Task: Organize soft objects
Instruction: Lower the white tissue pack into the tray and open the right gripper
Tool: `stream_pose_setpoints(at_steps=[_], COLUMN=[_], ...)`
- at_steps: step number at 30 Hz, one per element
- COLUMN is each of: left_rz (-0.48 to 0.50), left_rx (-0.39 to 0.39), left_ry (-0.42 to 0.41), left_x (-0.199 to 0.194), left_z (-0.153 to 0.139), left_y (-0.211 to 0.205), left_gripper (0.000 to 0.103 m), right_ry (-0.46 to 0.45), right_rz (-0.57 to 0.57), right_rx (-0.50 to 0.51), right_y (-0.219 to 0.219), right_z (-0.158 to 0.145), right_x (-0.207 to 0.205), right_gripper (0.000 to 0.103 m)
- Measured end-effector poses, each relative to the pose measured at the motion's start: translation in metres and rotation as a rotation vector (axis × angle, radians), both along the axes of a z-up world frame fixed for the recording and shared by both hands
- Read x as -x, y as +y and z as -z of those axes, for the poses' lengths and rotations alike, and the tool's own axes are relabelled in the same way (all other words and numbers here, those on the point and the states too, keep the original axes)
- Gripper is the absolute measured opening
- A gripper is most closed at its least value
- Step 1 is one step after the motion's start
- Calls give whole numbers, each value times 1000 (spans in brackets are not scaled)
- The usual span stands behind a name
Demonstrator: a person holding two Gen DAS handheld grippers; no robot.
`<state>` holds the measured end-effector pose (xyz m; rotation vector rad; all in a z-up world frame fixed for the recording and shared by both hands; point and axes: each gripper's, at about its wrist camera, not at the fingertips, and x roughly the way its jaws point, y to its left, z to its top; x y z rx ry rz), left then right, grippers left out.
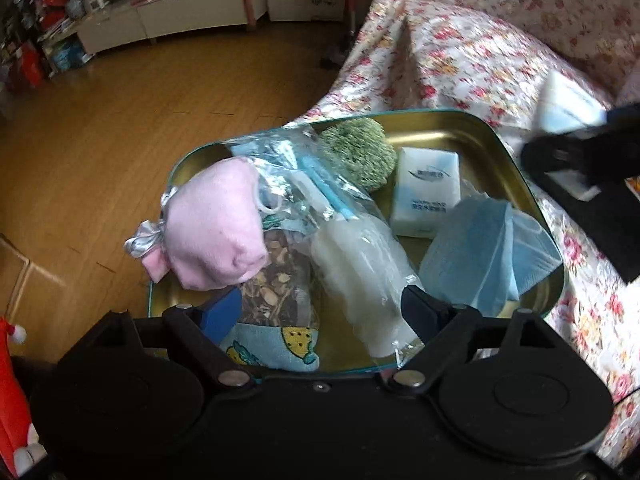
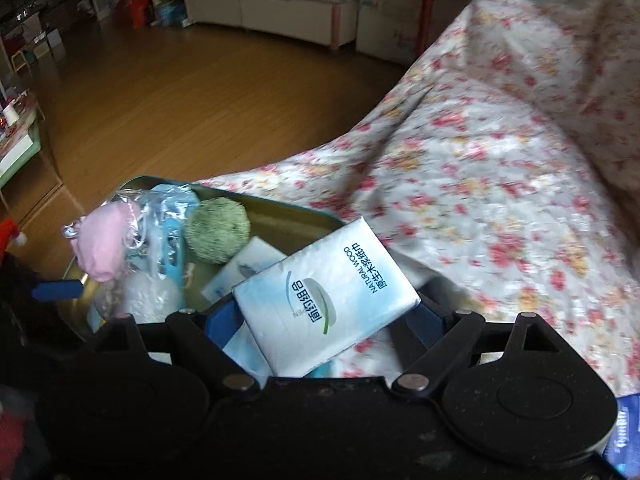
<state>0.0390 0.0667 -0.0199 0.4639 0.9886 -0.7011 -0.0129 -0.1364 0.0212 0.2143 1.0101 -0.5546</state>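
Observation:
A gold-lined tin tray [image 1: 448, 126] sits on the edge of a floral bedspread. It holds a pink cloth pouch [image 1: 216, 232], a green fluffy ball [image 1: 356, 152], a white tissue pack [image 1: 426, 196], blue face masks [image 1: 480, 256], a herb sachet [image 1: 272, 288] and a clear bag of white cotton [image 1: 360, 272]. My left gripper [image 1: 320, 312] hangs open over the tray's near end, with the sachet and cotton bag between its fingers, unpressed. My right gripper [image 2: 326, 320] is shut on a second tissue pack [image 2: 324, 300], above the tray's right edge [image 2: 280, 208].
The floral bedspread [image 2: 500, 168] spreads out to the right and behind the tray. Wooden floor [image 1: 120, 140] lies to the left, with low white cabinets [image 1: 180, 16] and clutter along the far wall. A red plush toy [image 1: 12, 400] sits at the lower left.

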Motion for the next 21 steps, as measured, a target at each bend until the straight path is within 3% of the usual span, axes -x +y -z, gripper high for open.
stream_pose_setpoints(at_steps=[5,13,21], left_rz=[27,17,-1], left_rx=[-24,-30,-29], left_ry=[-4,14,28], left_x=[3,2,0], left_z=[2,4,6], left_y=[-6,-7,-5], left_gripper=[84,84,84], right_ry=[18,-21,-17], right_rz=[27,62,116], right_rx=[-64,-71,-44], right_y=[-10,-19,-13], right_z=[14,3,5], right_x=[-7,12,70], right_gripper=[90,90,91])
